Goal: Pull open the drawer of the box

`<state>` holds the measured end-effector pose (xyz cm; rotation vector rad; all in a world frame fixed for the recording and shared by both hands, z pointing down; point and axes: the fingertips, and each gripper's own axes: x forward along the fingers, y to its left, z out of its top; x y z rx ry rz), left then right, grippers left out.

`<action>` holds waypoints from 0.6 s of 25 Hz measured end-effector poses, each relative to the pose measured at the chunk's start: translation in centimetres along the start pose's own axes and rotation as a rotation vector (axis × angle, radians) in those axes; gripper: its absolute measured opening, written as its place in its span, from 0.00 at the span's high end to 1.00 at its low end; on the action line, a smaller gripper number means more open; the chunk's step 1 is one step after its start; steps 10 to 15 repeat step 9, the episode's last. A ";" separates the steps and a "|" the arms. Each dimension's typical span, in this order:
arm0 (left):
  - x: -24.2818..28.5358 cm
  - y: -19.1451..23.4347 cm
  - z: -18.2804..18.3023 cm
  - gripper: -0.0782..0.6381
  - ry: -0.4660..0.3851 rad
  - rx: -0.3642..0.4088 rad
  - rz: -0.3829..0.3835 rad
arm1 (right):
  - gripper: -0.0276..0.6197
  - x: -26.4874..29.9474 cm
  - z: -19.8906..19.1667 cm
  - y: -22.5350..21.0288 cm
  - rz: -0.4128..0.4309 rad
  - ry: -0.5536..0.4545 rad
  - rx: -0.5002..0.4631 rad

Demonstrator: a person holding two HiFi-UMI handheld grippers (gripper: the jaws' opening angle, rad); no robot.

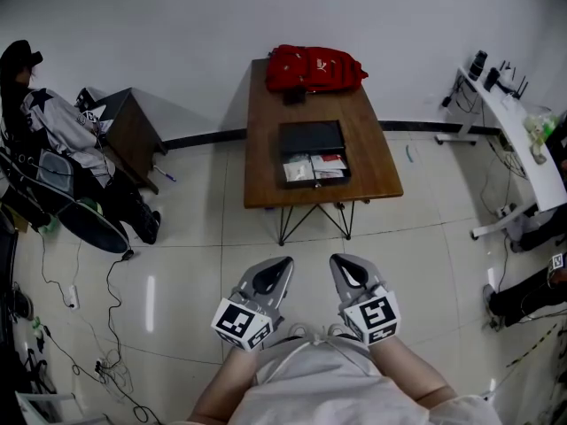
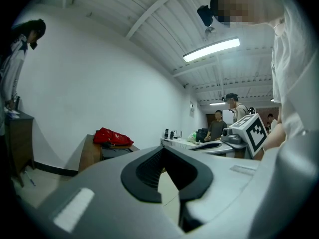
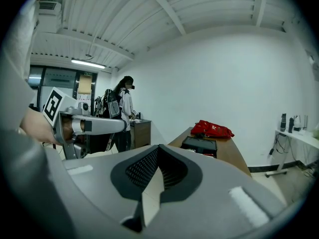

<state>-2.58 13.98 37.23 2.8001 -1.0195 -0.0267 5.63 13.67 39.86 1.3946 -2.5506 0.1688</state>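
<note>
The person is holding both tools low, close to the body, over the pale tiled floor (image 1: 190,264). The grey left gripper (image 1: 282,264) is pointing toward 12 o'clock; its own view is showing the dark fingers (image 2: 149,171) clenched at the tips, with nothing between them – only floor is showing through the slit lower down. The grey right gripper (image 1: 339,262) is hanging just beside it at 3 o'clock, its fingers (image 3: 144,171) likewise pressed together on nothing.

The flat black box (image 1: 310,136) is sitting on the brown wooden table (image 1: 264,153) at 12 o'clock from the grippers, well apart from them. Its shallow drawer (image 1: 317,183) is already standing open toward 6 o'clock, with white and red packets lying inside. A red fabric bag (image 1: 314,67) is lying at the table's 12 o'clock end, near the white wall.

A small dark wooden cabinet (image 1: 133,131) is standing at 10 o'clock from the table – a person in a dark cap and pale jacket (image 1: 53,124) is leaning beside it. A long white desk (image 1: 523,144) is running along at 2 o'clock.
</note>
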 end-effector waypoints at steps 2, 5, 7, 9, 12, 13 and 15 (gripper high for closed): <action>0.2 0.1 0.1 0.89 -0.001 -0.001 -0.005 | 0.95 0.2 0.2 0.1 0.004 -0.004 -0.005; 0.3 0.3 0.2 0.89 -0.001 0.002 -0.014 | 0.95 0.5 0.3 0.2 0.005 -0.007 -0.004; 0.3 0.4 0.3 0.89 -0.001 0.008 -0.019 | 0.95 0.7 0.0 0.1 0.003 -0.003 0.001; 0.3 0.6 0.3 0.89 -0.001 0.011 -0.022 | 0.95 0.9 -0.2 0.1 0.002 0.001 0.007; 0.3 0.6 0.3 0.89 -0.001 0.011 -0.022 | 0.95 0.9 -0.2 0.1 0.002 0.001 0.007; 0.3 0.6 0.3 0.89 -0.001 0.011 -0.022 | 0.95 0.9 -0.2 0.1 0.002 0.001 0.007; 0.3 0.6 0.3 0.89 -0.001 0.011 -0.022 | 0.95 0.9 -0.2 0.1 0.002 0.001 0.007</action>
